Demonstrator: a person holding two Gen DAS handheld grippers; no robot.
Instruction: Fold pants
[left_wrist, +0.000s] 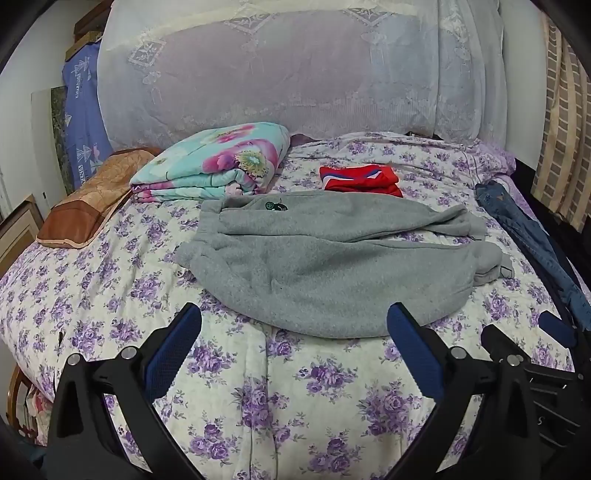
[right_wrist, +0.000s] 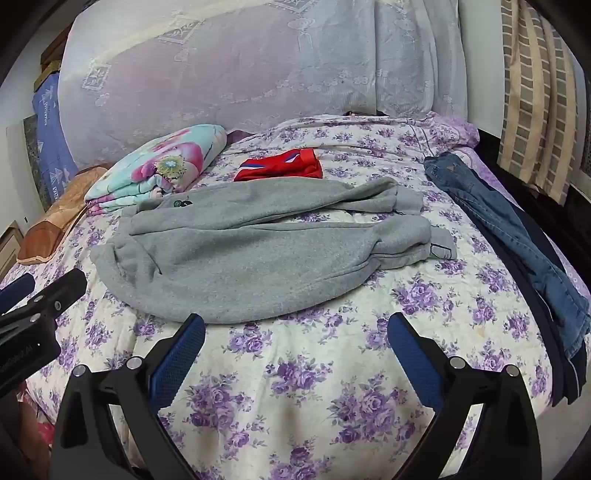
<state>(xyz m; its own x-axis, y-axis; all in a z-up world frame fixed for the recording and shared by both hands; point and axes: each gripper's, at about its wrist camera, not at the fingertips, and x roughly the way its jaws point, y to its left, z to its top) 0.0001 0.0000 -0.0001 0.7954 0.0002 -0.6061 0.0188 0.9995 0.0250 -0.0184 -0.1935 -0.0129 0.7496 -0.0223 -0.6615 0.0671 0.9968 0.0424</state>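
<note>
The grey sweatpants (left_wrist: 332, 258) lie across the middle of the bed (left_wrist: 280, 398) on its purple-flowered cover, waistband to the left and the two legs running right, the far leg draped partly over the near one. The left gripper (left_wrist: 293, 325) and the right gripper (right_wrist: 295, 332) hover side by side over the near edge of the bed, each with its blue-padded fingers spread wide and holding nothing. Beyond the pants sit a folded floral quilt (left_wrist: 218, 162) at far left and a folded red garment (left_wrist: 362, 179), while blue jeans (right_wrist: 517, 236) lie along the right edge.
</note>
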